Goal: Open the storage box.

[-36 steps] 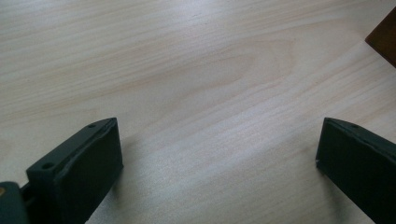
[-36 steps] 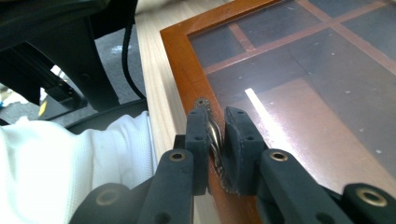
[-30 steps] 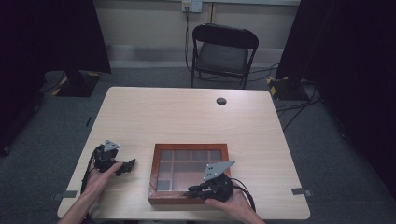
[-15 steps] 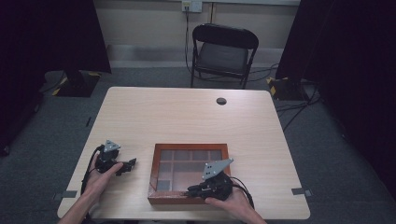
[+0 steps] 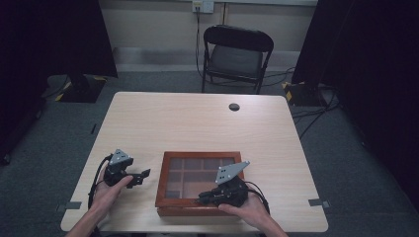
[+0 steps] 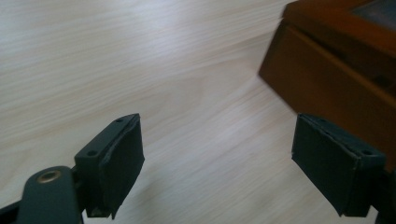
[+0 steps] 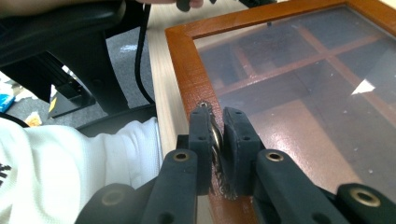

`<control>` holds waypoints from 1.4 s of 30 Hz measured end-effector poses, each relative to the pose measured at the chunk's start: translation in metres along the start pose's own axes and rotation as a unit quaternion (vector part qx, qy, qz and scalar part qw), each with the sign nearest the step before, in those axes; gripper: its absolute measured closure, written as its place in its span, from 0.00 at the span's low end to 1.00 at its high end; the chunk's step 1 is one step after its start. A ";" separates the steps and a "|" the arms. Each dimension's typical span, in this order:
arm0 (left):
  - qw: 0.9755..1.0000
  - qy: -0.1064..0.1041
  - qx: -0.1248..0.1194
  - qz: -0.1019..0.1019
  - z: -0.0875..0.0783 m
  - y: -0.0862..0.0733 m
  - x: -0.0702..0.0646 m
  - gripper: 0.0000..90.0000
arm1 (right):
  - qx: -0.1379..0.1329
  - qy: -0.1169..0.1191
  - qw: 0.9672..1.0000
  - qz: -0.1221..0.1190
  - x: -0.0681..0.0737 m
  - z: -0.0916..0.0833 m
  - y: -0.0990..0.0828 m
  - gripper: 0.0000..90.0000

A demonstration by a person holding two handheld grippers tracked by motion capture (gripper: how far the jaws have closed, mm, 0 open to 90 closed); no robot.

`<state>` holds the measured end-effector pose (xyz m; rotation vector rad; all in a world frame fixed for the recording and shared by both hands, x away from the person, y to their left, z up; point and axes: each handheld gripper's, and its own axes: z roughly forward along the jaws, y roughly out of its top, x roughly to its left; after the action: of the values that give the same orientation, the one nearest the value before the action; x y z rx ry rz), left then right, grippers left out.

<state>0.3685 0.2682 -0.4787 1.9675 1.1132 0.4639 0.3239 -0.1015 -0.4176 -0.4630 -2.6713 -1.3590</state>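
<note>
Box lid pinched by its latch at the near rim

Right gripper lies low across the near edge of the wooden box, with the person's hand behind it. In the right gripper view its two black jaws are clamped tight on a small metal latch that sits on the near rim of the box's lid; the pads press on the latch from both sides, with almost no gap between them. The lid is a brown wooden frame around a glass pane, and through the glass the box's wooden dividers show as a grid of compartments. The lid lies flat on the box.

The box stands on the near half of the table, a little right of the person's middle, its near side close to the table's front edge.

Left gripper is held above the tabletop just to the left of the box, pointing towards it, apart from its side. In the left gripper view its jaws stand wide apart with bare tabletop between them, and the box's side wall rises beyond the right-hand jaw. These jaws have just been closing a little from a wider spread, with nothing between them.

A small dark round disc sits far back on the table, and a folding chair stands beyond the far edge.
</note>
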 end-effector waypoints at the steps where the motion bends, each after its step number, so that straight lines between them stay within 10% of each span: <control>1: 1.000 -0.007 -0.003 0.005 -0.001 0.001 -0.002 0.18 | -0.002 0.002 1.000 0.000 0.000 -0.001 0.001 0.92; 18: 0.995 -0.090 -0.016 0.049 -0.005 0.008 -0.028 0.18 | 0.003 0.000 1.000 0.000 -0.003 -0.009 0.017 0.92; 38: 0.990 -0.110 -0.030 0.084 -0.006 0.010 -0.038 0.19 | -0.010 -0.005 1.000 -0.001 -0.003 -0.013 0.019 0.91; 42: 0.989 -0.110 -0.035 0.089 -0.007 0.010 -0.038 0.20 | -0.014 -0.012 1.000 -0.001 -0.003 -0.015 0.019 0.78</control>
<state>0.3483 0.2371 -0.4637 2.0092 0.7767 0.3634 0.3324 -0.1040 -0.3944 -0.4838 -2.6762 -1.4018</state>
